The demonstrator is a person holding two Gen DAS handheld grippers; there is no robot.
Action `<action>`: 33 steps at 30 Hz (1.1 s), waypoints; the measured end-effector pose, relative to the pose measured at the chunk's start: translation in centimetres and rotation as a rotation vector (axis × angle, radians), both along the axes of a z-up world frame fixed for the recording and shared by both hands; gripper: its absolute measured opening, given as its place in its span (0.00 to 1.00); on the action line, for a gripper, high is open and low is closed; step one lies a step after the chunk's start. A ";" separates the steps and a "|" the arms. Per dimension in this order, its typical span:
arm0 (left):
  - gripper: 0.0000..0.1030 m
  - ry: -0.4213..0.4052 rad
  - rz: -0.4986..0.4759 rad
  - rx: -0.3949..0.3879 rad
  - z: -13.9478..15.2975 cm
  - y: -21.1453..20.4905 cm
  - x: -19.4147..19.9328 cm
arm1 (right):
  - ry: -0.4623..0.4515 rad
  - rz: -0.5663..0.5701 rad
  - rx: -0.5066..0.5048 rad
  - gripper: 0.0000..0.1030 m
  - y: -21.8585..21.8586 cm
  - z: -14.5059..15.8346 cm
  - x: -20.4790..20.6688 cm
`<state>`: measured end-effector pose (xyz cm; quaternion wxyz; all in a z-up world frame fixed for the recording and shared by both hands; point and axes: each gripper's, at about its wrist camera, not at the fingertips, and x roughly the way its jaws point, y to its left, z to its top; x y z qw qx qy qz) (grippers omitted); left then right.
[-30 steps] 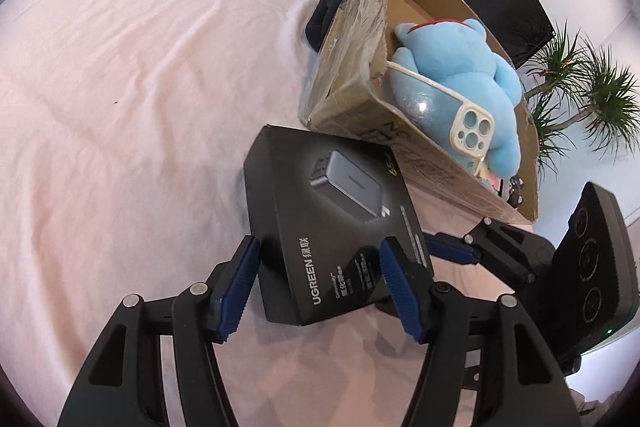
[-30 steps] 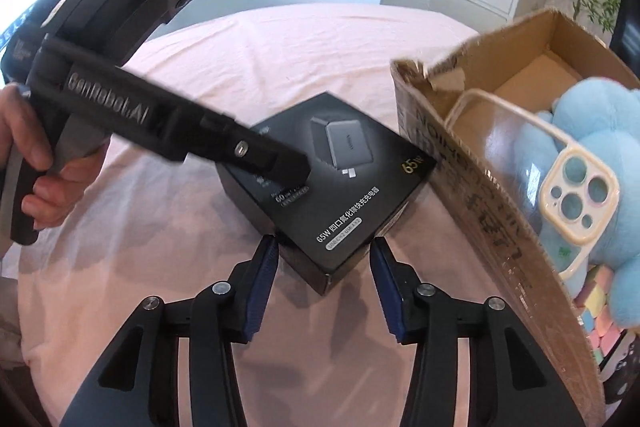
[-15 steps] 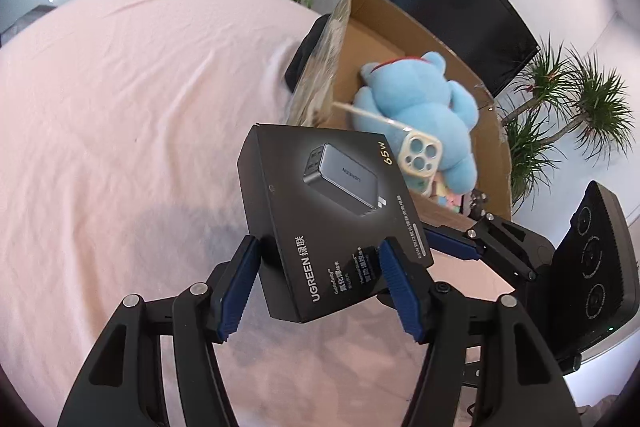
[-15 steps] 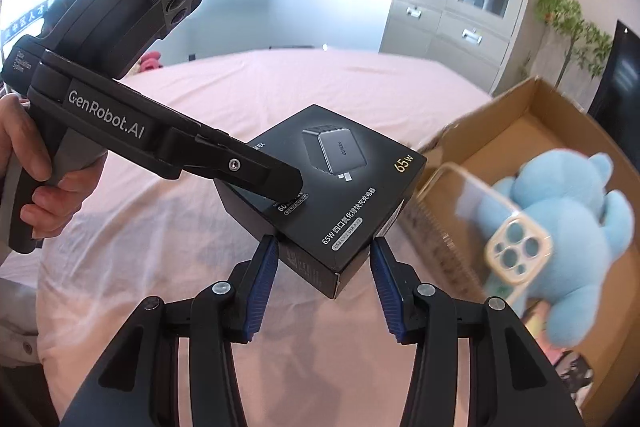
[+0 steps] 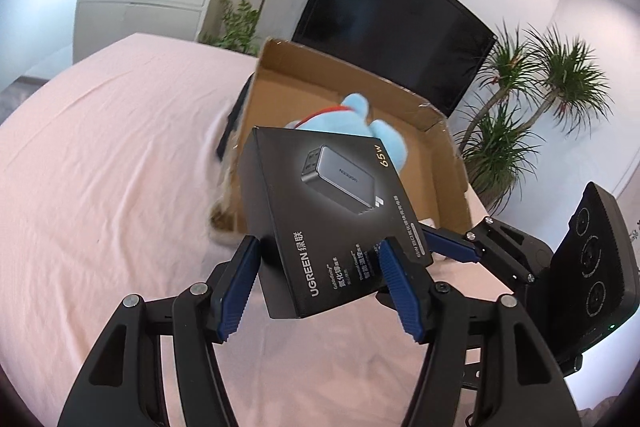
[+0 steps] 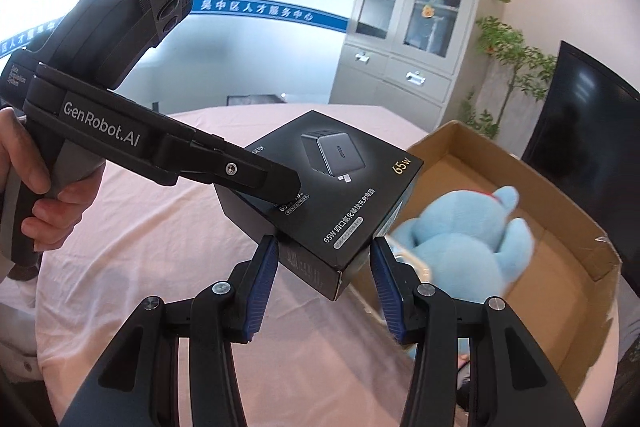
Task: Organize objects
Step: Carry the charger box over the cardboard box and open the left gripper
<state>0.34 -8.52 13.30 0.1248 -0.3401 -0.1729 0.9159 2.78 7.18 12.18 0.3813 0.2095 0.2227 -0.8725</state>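
A black UGREEN charger box [image 5: 332,211] is held in the air between both grippers, above the pink tablecloth and near the cardboard box [image 5: 448,167]. My left gripper [image 5: 320,283] is shut on one corner of it. My right gripper [image 6: 324,279] is shut on another corner of the same charger box [image 6: 340,183]. A blue plush toy [image 6: 468,239] lies inside the cardboard box [image 6: 560,243]; in the left wrist view the toy [image 5: 360,115] is partly hidden behind the charger box.
The table is covered by a pink cloth [image 5: 100,167]. A black monitor [image 5: 392,23] stands behind the cardboard box, with potted plants [image 5: 532,99] to its right. Grey cabinets [image 6: 408,27] stand by the wall.
Both grippers have lifted the charger box off the table and carried it up toward the cardboard box's opening. The phone case seen earlier on the plush toy is now out of sight.
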 end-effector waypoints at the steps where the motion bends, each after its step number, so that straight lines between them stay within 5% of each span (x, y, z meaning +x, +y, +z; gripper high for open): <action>1: 0.59 0.009 -0.009 -0.006 0.4 0.5 -0.4 | 0.007 -0.010 -0.004 0.44 0.5 0.4 0.1; 19: 0.59 0.144 -0.220 -0.122 7.4 11.3 -6.6 | 0.111 -0.273 -0.148 0.44 10.8 6.8 -2.1; 33: 0.59 0.156 -0.318 -0.129 8.1 16.7 -10.2 | 0.105 -0.389 -0.192 0.44 17.0 8.0 -4.5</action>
